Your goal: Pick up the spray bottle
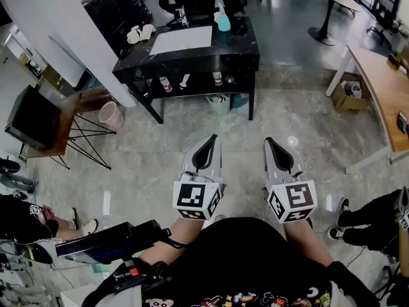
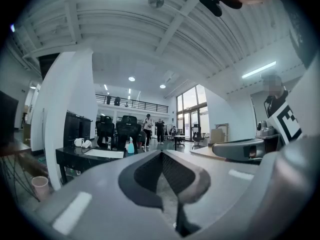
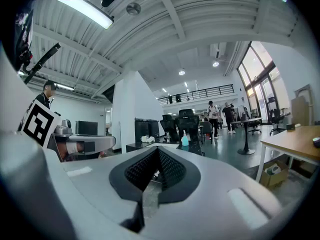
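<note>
While your left gripper [image 1: 211, 141] and right gripper [image 1: 271, 143] sit closed and empty, the spray bottle [image 1: 223, 20] stands untouched on the far table [image 1: 192, 61]; pickup not started.

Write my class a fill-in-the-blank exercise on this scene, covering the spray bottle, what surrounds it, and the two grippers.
1. The spray bottle stands on a table whose colour is ____.
2. In the head view, the white sheet lies to the ____ of the spray bottle.
3. The left gripper and the right gripper are shut, and each holds ____.
4. The pink bucket stands on the ____ beside the table.

Missing words: black; left; nothing; floor
</note>
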`<state>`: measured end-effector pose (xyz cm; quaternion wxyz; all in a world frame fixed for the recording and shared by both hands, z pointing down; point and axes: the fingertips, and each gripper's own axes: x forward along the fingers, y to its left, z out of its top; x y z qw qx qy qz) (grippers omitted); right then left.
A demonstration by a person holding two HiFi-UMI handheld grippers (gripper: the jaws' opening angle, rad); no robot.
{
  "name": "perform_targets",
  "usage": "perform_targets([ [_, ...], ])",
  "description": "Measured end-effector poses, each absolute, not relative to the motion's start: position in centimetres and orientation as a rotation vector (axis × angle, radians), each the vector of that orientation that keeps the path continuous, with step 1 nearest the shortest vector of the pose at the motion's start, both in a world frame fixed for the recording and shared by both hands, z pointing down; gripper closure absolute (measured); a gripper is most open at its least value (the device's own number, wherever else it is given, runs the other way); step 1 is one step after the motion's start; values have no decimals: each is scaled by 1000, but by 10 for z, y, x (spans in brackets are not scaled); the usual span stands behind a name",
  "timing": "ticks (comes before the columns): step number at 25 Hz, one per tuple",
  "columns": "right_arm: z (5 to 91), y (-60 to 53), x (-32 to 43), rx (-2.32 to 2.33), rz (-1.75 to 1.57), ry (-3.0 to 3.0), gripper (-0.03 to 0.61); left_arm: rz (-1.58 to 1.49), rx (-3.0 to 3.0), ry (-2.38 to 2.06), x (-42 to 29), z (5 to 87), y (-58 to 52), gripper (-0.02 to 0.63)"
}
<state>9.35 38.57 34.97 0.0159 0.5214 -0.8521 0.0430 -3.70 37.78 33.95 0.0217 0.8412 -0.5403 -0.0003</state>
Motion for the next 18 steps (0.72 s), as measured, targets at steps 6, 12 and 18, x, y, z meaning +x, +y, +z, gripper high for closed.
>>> perform_targets([
  [6, 354, 384, 99, 1610, 132, -2661, 557, 9, 2604, -1663, -28, 345, 377, 614],
  [12, 353, 373, 109, 1616, 137, -2697, 555, 17, 2612, -1653, -16, 346, 364, 614],
  [18, 365, 360, 120, 1574, 207, -2691, 555, 44, 2580, -1636, -1, 356, 353, 614],
])
